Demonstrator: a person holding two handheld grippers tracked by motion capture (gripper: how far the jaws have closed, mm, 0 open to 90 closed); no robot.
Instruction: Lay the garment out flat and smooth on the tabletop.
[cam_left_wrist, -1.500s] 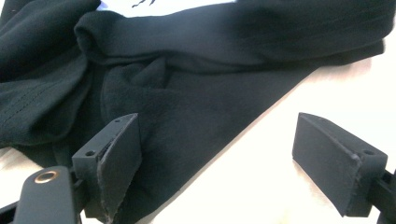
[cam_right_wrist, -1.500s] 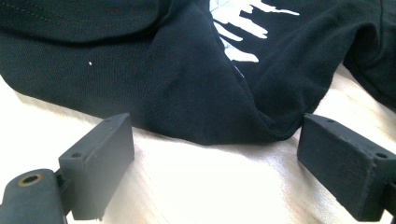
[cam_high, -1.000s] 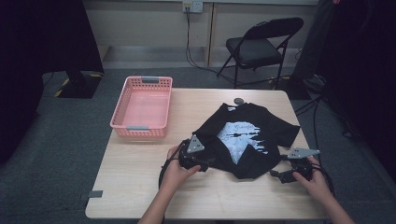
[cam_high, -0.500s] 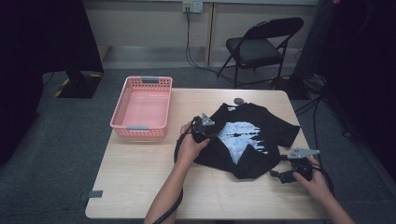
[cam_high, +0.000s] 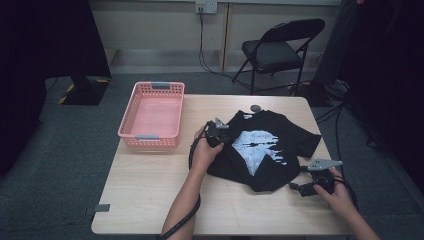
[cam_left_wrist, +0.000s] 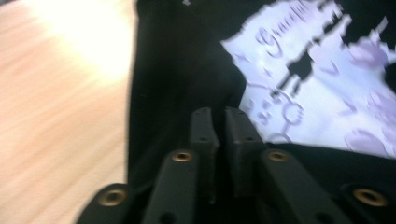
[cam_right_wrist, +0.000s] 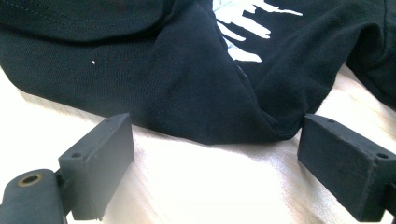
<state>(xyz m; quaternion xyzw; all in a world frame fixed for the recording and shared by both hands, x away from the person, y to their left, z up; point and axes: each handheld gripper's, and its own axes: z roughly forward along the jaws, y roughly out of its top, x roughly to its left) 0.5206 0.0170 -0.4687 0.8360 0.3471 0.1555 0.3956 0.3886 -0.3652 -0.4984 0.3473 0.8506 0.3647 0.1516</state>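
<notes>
**Two grippers at a black T-shirt on the counter**

Two hand-held grippers work at a black T-shirt (cam_high: 265, 150) that lies crumpled on the right half of the wooden counter (cam_high: 145, 195), print side up. The left gripper (cam_high: 220, 134) sits at the shirt's left edge with its jaws pressed together; in the left gripper view black cloth bunches around the tips, so it appears to be pinching a fold of the T-shirt (cam_left_wrist: 187, 60). The right gripper (cam_high: 296, 188) rests low on the counter at the shirt's near right corner, jaws spread wide, the hem of the T-shirt (cam_right_wrist: 196, 98) just beyond them and between their tips, not touched.

The shirt's white print (cam_high: 257, 147) carries a line of cursive script along its top edge, beginning with what looks like "Gr" in the left gripper view (cam_left_wrist: 327, 79); the rest is too blurred to read.

A pink basket (cam_high: 152, 116) stands at the counter's far left corner, apart from the shirt. A folding chair (cam_high: 277, 47) stands beyond the counter.
</notes>
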